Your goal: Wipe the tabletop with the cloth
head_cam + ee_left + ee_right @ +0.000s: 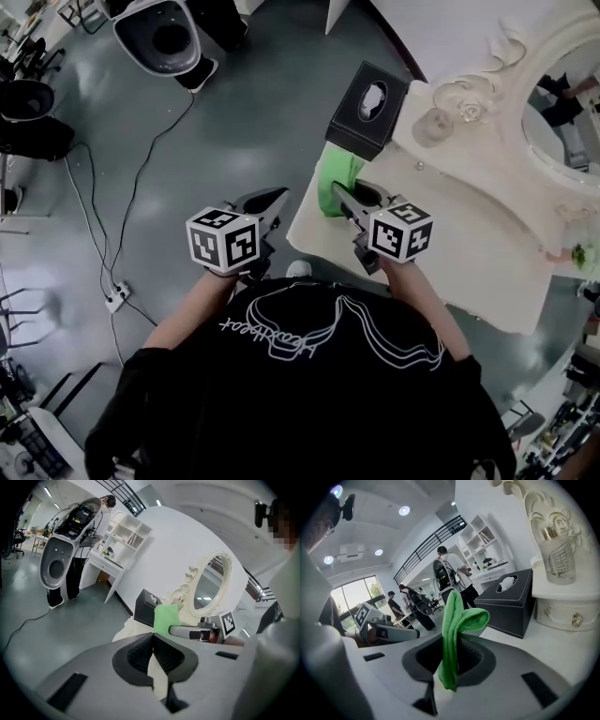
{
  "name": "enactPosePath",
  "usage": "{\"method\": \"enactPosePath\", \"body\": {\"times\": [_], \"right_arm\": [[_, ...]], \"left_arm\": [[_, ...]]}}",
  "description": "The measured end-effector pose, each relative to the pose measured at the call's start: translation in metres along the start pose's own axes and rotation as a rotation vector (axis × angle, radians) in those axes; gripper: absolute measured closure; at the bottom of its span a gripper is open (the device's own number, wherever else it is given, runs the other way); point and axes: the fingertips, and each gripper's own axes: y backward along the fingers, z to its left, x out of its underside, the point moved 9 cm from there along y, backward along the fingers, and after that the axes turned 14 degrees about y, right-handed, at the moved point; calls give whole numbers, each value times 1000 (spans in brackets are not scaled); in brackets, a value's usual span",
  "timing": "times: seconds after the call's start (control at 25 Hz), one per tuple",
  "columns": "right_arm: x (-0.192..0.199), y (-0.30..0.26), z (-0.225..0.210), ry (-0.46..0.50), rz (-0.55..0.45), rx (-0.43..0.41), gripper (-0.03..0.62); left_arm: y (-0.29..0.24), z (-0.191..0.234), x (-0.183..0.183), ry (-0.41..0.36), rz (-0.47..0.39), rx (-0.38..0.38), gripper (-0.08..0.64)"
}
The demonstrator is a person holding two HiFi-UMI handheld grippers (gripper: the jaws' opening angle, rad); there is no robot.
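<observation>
The green cloth (337, 178) hangs bunched at the near left corner of the cream tabletop (450, 253). My right gripper (341, 195) is shut on it. In the right gripper view the cloth (453, 634) stands folded between the jaws, its upper end flopping over to the right. My left gripper (274, 200) is held off the table's left edge, above the floor, shut with nothing in it. In the left gripper view its jaws (152, 641) meet, and the cloth (166, 617) and right gripper (192, 631) show beyond them.
A black tissue box (367, 105) stands at the table's far left corner, just beyond the cloth. An ornate white mirror (553, 103) and a glass (433, 125) line the back. Cables (112, 234) and a power strip lie on the grey floor at left. People stand in the background (450, 581).
</observation>
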Motion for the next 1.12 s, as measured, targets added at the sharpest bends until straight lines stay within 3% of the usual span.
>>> {"method": "enactPosePath", "body": {"times": [0.28, 0.52, 0.88, 1.12], "right_arm": [[7, -32, -8, 68, 81, 54, 535], [16, -47, -16, 159, 168, 100, 535], [24, -56, -31, 132, 225, 124, 535], [24, -58, -34, 163, 257, 132, 535]], "left_arm": [[-5, 15, -5, 0, 39, 0, 557], [-10, 20, -5, -48, 71, -30, 557], [-18, 25, -3, -52, 97, -37, 557], [-24, 25, -4, -58, 104, -38, 557]]}}
